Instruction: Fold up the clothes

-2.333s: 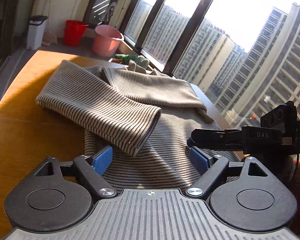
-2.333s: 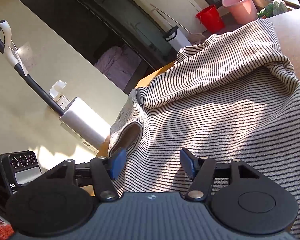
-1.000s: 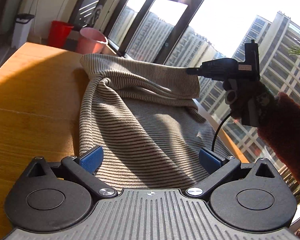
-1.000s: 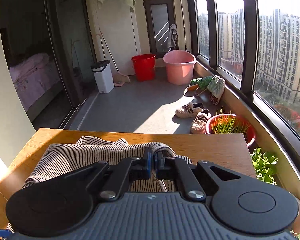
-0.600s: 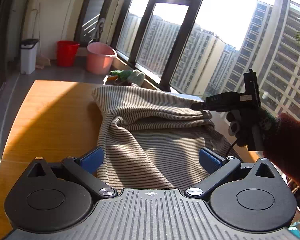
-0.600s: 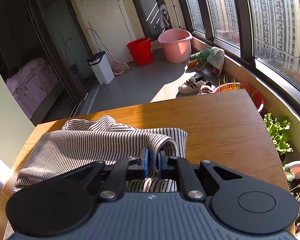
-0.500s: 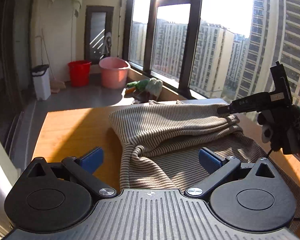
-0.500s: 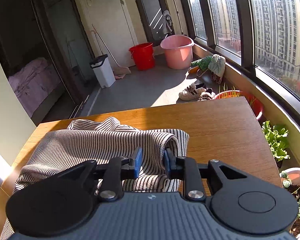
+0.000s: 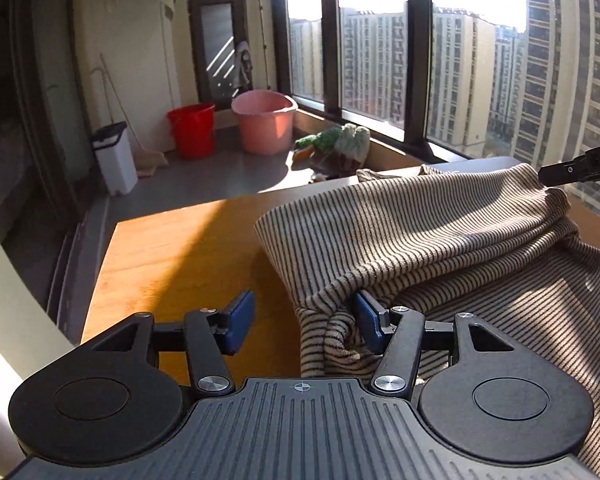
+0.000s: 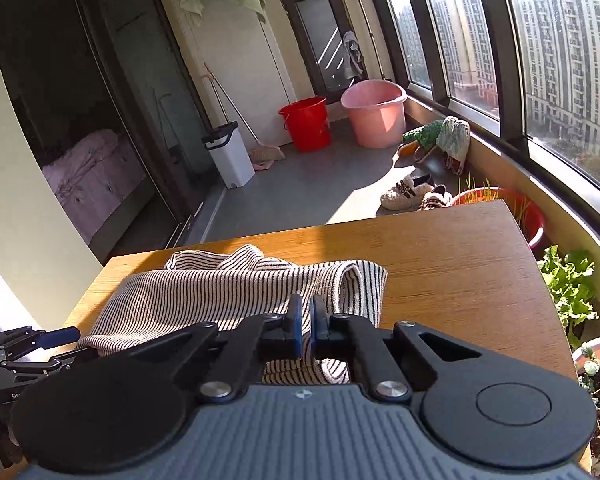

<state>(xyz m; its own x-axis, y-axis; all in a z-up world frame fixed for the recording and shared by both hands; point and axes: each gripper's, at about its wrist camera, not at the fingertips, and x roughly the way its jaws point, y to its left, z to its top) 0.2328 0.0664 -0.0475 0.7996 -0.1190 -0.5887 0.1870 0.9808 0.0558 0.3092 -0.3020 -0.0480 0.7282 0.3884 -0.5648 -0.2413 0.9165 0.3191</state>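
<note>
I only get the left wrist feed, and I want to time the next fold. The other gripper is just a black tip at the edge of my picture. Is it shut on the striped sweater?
Observer: Yes. In the right wrist view the right gripper is shut, with a fold of the striped sweater pinched between its pads.
Operator: Which part of the sweater is that?
Observer: A rolled edge at its right end, with bare wooden table right beside it.
Operator: Anything past that side of the table?
Observer: Leafy potted plants stand just beyond the table's right edge.
</note>
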